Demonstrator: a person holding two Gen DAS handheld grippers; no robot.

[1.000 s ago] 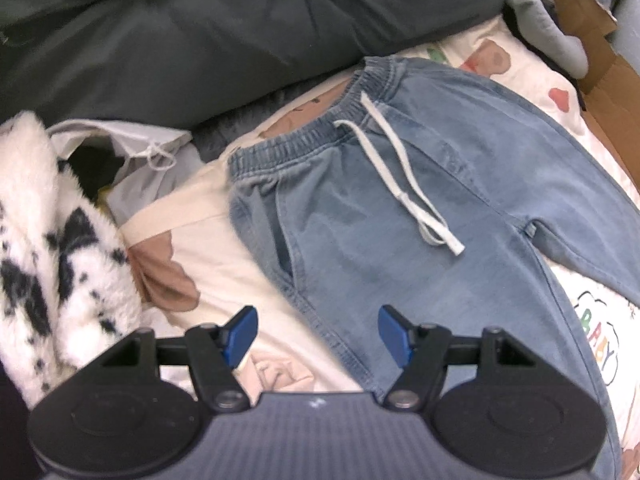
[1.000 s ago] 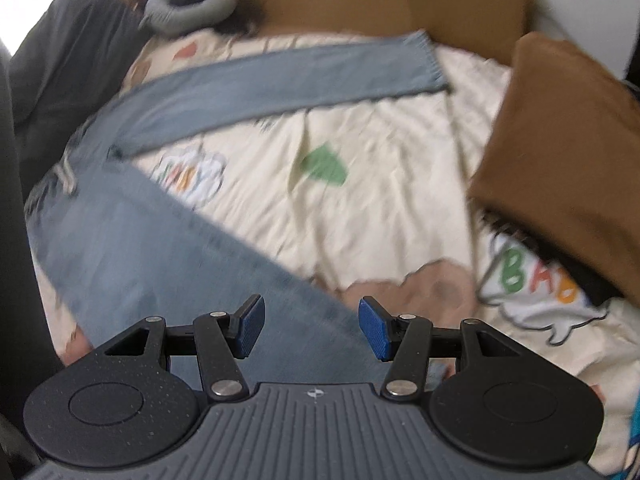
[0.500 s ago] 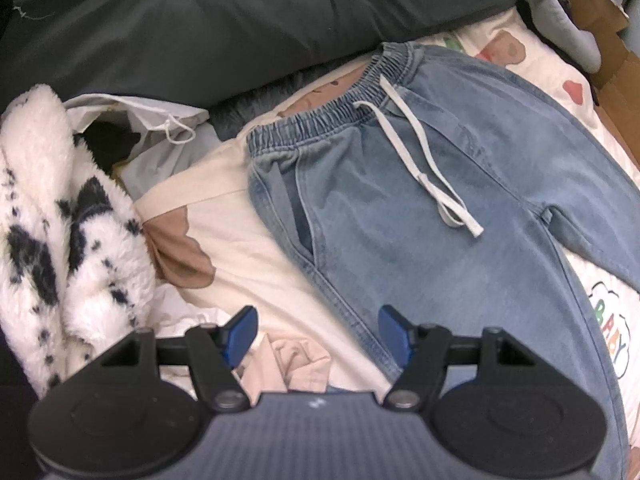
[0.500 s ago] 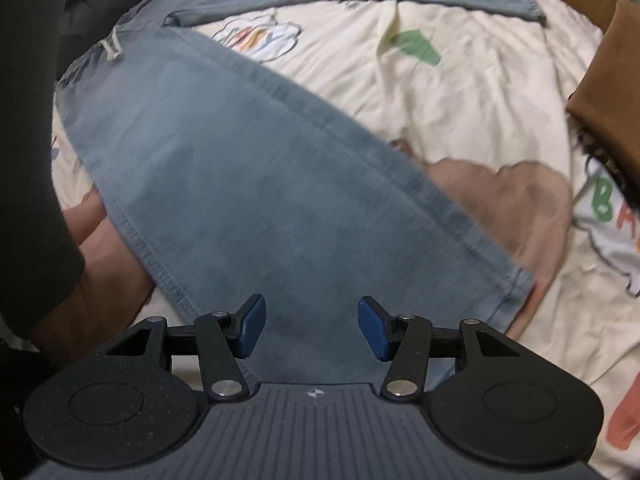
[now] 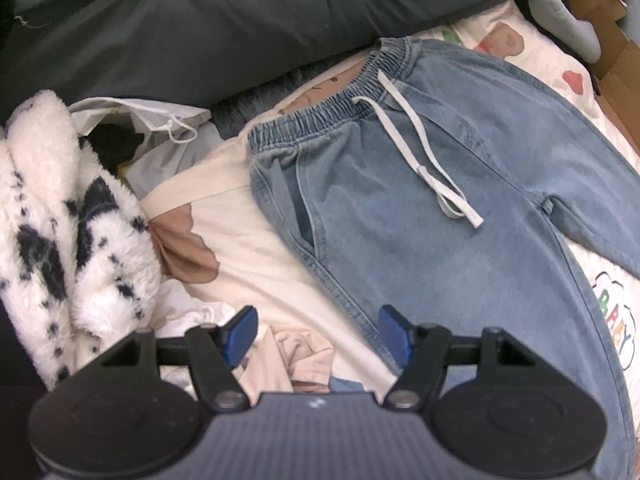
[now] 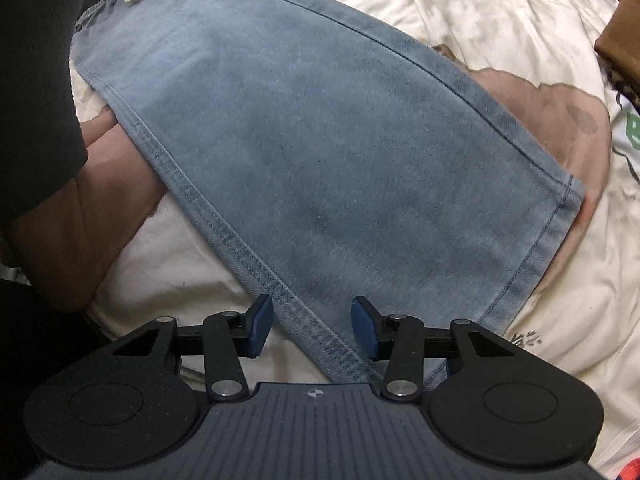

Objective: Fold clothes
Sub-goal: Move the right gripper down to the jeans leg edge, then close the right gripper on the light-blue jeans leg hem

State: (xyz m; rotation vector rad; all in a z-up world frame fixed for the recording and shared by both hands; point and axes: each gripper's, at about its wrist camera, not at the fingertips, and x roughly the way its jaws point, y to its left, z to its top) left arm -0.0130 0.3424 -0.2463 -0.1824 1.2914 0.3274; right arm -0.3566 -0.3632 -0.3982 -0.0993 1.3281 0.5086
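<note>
Light blue jeans [image 5: 400,220] with an elastic waistband and a white drawstring [image 5: 420,152] lie flat on a cream printed bedsheet [image 5: 248,248]. My left gripper [image 5: 319,330] hangs open over the sheet, its right fingertip at the jeans' side seam below the pocket. In the right wrist view one jeans leg [image 6: 320,140] runs diagonally down to its hem [image 6: 540,260]. My right gripper [image 6: 313,325] points down at the leg's stitched side seam [image 6: 240,248] near the hem. Its jaws are closing, the seam lies between them, and the pads do not press on it.
A fluffy white garment with black spots [image 5: 52,220] lies at the left by a plastic bag [image 5: 152,128]. A dark grey duvet [image 5: 240,20] runs along the back. A crumpled pink cloth [image 5: 296,356] sits under my left gripper. A person's bare forearm [image 6: 80,220] rests beside the leg; a brown cushion [image 6: 624,48] lies right.
My right gripper swept from the open sheet down over the jeans leg to its side seam, and its jaws narrowed. The left gripper's view drifted slightly; its jaws stayed the same.
</note>
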